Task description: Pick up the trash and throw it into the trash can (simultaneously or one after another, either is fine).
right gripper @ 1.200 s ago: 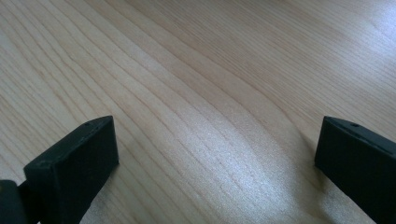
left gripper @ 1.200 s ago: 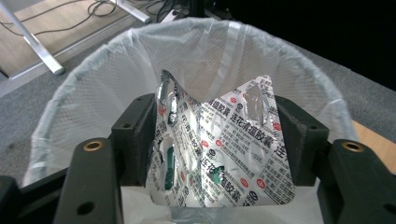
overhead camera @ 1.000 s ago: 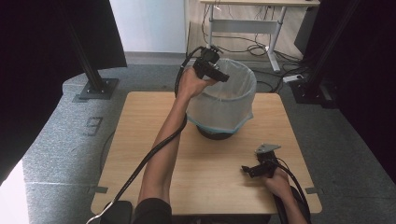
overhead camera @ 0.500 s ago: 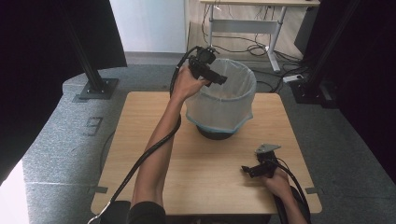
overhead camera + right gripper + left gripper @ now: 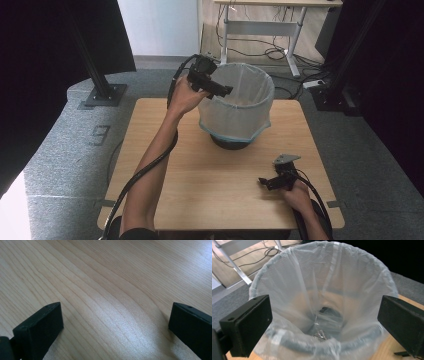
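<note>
The wooden table (image 5: 165,195) takes the middle of the high view, and the waste bin (image 5: 239,107) with its thin white liner bag (image 5: 294,297) stands in the upper centre of it, on the far half of the tabletop. The left gripper (image 5: 216,89) hovers at the bin's upper-left rim, its jaws wide apart with nothing between them; in the left gripper view they frame the open mouth of the bag. The step in hand looks like fitting the liner over the rim, so I think it is best to bring one jaw inside and one outside the folded edge, pinch only the plastic, and pull gently so the thin film does not tear or tip the bin. The right gripper (image 5: 272,182) rests low at the lower right, also open and empty over bare wood. Compared with one second ago, the left gripper has moved a little away from the rim toward the upper left and its jaws have just opened; the right hand (image 5: 299,195) is unchanged.
</note>
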